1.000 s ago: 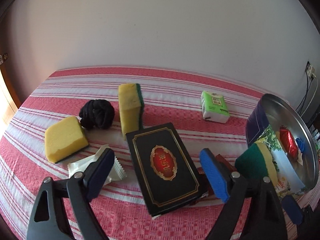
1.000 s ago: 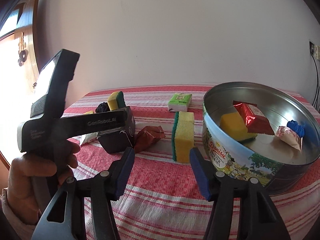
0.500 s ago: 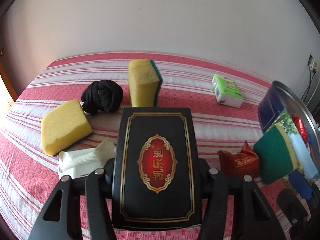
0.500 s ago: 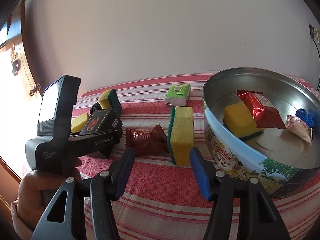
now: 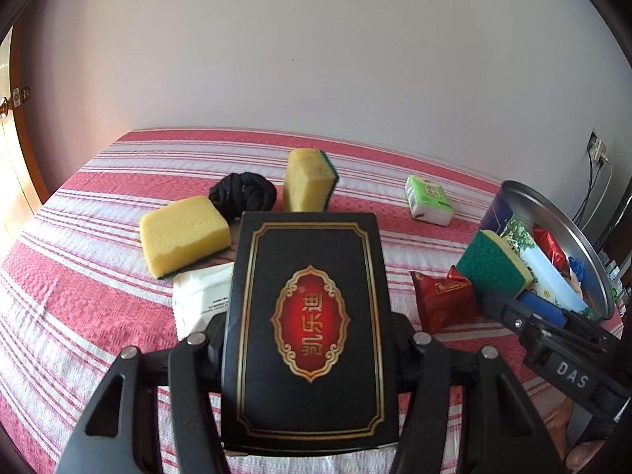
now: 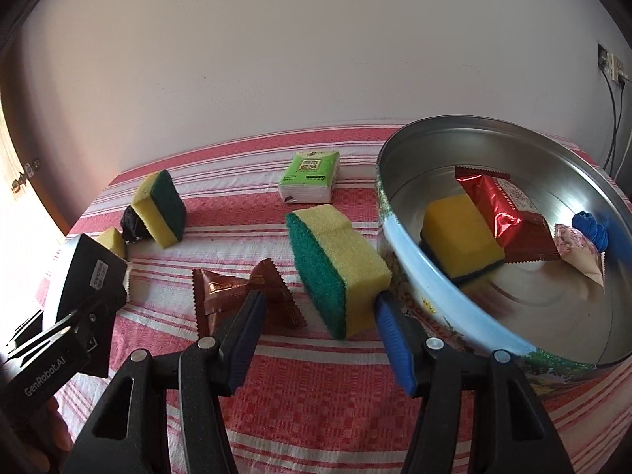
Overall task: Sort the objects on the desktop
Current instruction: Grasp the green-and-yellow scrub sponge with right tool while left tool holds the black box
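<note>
Carrying the black box (image 5: 310,324)
My left gripper (image 5: 310,339) is clamping it; right gripper (image 6: 316,339), gaping empty, is nearing the sponge (image 6: 335,264) by the tin (image 6: 434,316); I'm keeping level.

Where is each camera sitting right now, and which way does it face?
Left wrist: rides the left claw, looking across the striped table toward the wall; its black fingers clamp the black box, and the right claw's handle crosses the lower right.
Right wrist: rides the open right claw, facing the nearest sponge and round tin; the left claw shows at left.
Shared: box, sponges, tin, green tissue pack, brown wrapper.
</note>
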{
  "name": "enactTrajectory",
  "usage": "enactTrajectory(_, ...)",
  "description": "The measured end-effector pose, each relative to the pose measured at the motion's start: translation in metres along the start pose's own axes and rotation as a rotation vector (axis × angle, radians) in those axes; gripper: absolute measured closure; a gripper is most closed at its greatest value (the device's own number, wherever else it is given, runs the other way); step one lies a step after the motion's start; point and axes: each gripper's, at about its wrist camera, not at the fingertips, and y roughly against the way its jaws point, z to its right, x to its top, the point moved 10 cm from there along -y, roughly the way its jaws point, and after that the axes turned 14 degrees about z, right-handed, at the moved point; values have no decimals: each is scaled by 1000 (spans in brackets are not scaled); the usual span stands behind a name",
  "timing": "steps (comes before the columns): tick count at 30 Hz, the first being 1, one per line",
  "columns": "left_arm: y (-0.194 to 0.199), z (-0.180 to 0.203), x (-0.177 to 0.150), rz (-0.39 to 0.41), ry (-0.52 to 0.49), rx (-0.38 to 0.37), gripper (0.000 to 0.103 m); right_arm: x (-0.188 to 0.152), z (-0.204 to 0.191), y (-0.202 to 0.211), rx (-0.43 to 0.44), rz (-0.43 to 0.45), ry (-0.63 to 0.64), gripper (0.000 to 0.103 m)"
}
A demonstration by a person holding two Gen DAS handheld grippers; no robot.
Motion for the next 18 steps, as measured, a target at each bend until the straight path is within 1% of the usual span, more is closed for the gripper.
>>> enactTrajectory(2,4,-3,0,0,6,-1,46,-5,-14,7,104,-33,-14,46)
enactTrajectory(3,7,-4,0,1,9,-3,46,-7,-18,11,142,-41,-21,51)
enactTrajectory(4,10,-5,1,5,9,-2,46,-7,-21,21,154,-31,-20,52)
enactTrajectory(5,12,-6,3,11,7,1,46,-4,-19,27,136,-4,-9,52)
enactTrajectory(7,15,-6,5,23,-1,11,46,5,-11,36,64,67,37,52)
enactTrajectory(8,15,-5,5,27,-3,14,46,8,-11,38,43,87,65,52)
enactTrajectory(9,15,-5,6,28,-4,15,46,9,-12,37,32,87,91,52)
enactTrajectory(13,17,-2,7,33,-2,10,46,5,-17,17,27,35,140,52)
enactTrajectory(15,18,-1,7,38,-8,8,46,3,-13,2,-10,7,164,52)
enactTrajectory(16,19,-1,8,41,-12,9,46,0,-11,-5,-13,-24,171,52)
enactTrajectory(17,20,-1,8,44,-13,10,46,-2,-7,-12,-37,-45,178,51)
enactTrajectory(18,20,-1,9,46,-14,11,46,-3,-6,-18,-51,-57,189,48)
